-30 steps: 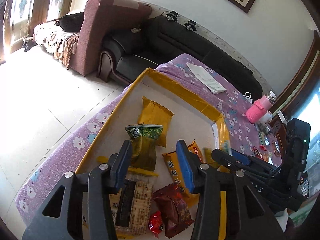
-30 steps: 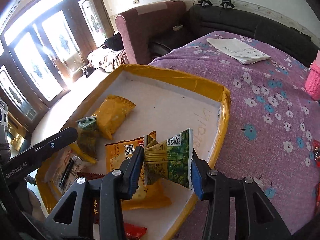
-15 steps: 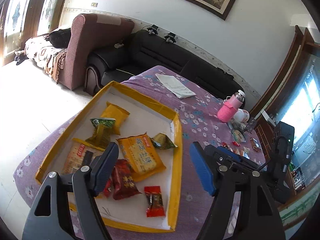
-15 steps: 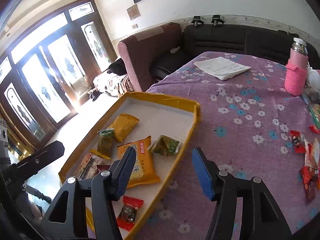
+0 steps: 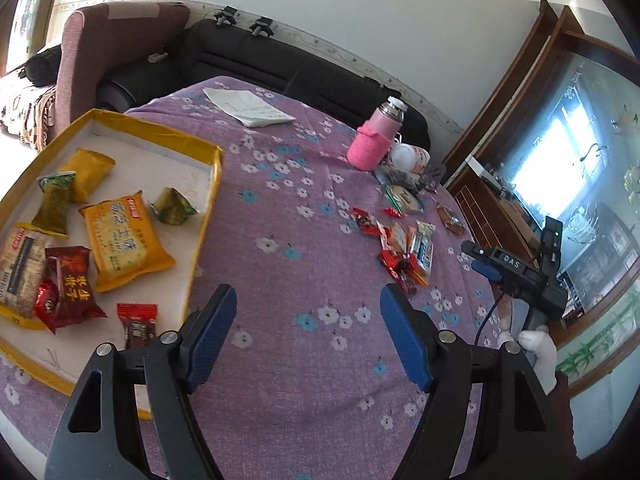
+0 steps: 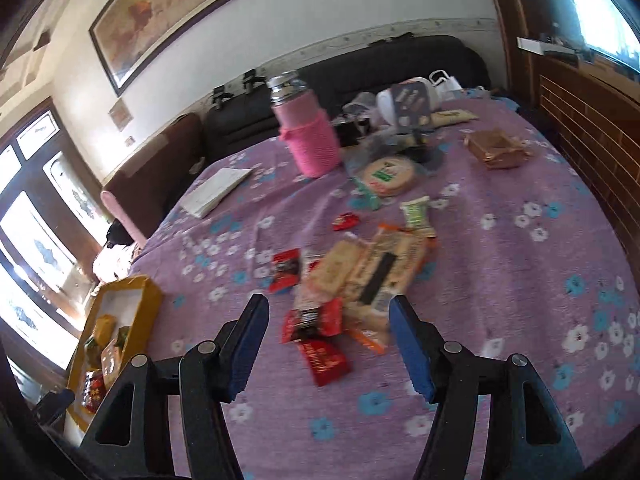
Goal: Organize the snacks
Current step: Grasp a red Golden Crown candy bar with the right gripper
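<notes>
Yellow-rimmed cardboard tray [image 5: 216, 168] holds eight crinkly foil snack packs; left gripper [image 5: 306, 334] fingers wide and empty, right gripper [image 6: 326, 346] opening, empty.

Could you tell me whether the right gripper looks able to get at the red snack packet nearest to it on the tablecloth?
Probably yes: the right gripper is opening and empty, and the red packet lies uncovered just beyond its fingertips, nothing between them.

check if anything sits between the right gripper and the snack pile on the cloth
Nothing visible does. The right gripper, its jaws opening and empty, points straight at the snack pile, with only bare purple cloth around it.
</notes>
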The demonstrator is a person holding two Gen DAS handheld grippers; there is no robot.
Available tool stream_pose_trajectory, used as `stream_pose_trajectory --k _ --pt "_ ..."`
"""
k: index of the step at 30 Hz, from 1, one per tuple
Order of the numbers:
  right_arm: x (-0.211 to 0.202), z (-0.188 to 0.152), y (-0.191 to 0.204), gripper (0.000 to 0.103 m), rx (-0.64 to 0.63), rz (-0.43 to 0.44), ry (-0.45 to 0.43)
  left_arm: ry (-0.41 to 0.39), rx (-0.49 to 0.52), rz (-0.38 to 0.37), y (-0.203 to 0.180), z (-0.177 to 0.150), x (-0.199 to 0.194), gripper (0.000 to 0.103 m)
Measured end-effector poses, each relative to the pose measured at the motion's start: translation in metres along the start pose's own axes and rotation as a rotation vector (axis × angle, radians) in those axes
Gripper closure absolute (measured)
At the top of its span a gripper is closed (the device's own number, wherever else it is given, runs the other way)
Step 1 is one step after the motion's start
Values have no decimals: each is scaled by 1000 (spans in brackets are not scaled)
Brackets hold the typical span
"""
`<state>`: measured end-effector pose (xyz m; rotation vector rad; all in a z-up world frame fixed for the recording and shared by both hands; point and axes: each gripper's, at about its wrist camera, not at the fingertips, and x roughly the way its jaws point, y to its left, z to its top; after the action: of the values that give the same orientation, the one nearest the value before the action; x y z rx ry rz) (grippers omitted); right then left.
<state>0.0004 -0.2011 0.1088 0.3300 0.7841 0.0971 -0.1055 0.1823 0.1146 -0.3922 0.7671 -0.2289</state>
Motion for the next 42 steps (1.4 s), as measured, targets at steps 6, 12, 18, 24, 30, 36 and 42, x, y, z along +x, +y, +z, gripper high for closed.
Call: stream_pose_trajectory --k 6,12,18,24,30,36,42 --pt "39 -1 8 38 -18 37 62 9 25 15 -9 -2 5 29" --pt "89 2 35 58 -56 8 119 10 7 35 -1 -2 6 29" --pt "94 -38 77 70 -179 250 309 19 -18 41 12 -1 10 29" --pt "48 -39 68 54 -206 206 187 48 -19 21 14 -5 20 29" --pt "75 -46 60 50 -278 13 180 89 5 6 4 -8 33 29" --pt "103 -52 67 51 -289 -28 156 152 21 7 -3 -7 60 29" --pt "94 -52 51 77 -207 18 134 202 0 28 -9 -9 97 29"
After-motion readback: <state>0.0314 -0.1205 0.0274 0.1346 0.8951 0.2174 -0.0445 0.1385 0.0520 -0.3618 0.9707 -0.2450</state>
